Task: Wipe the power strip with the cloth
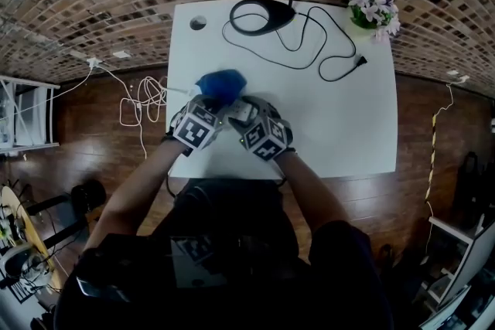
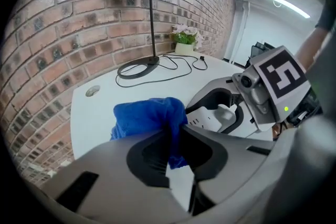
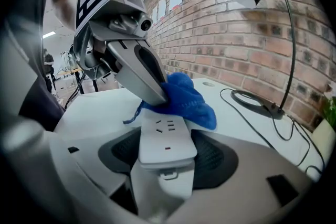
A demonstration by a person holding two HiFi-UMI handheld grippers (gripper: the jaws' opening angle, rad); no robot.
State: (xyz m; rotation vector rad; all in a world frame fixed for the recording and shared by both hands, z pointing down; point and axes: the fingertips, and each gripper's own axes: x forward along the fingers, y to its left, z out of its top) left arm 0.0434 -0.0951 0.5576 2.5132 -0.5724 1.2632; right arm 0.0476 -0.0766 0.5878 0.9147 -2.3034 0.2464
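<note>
The power strip (image 3: 167, 139) is white and lies at the near middle of the white table (image 1: 348, 127), just in front of the person. Its near end sits between the two jaws of the right gripper (image 3: 167, 161), which press on its long sides and hold it. Its socket face points up, and a small red mark shows on that face.

The blue cloth (image 3: 186, 99) is bunched up and rests on the far end of the power strip, spilling off it onto the table on the side away from the person. The left gripper (image 2: 176, 136) has its jaws closed tight on a fold of the cloth. From the right gripper view, the left gripper (image 3: 155, 94) slants down from the strip's left, and its tips meet the cloth right at the strip's far end. In the head view the two grippers sit side by side over the strip, the left gripper (image 1: 219, 106) to its left and the right gripper (image 1: 244, 113) over its near end.

Well beyond the power strip, at the far edge of the table, stands a black desk lamp (image 1: 259, 15). Its black cord (image 1: 325, 42) loops across the table to the strip's far right. A pot of pale flowers (image 1: 373, 8) stands at the far right corner, and a small round hole (image 1: 198, 22) is in the far left corner. A brick wall (image 2: 63, 18) rises behind the table. On the wooden floor to the strip's left lie white cables (image 1: 139, 100).
</note>
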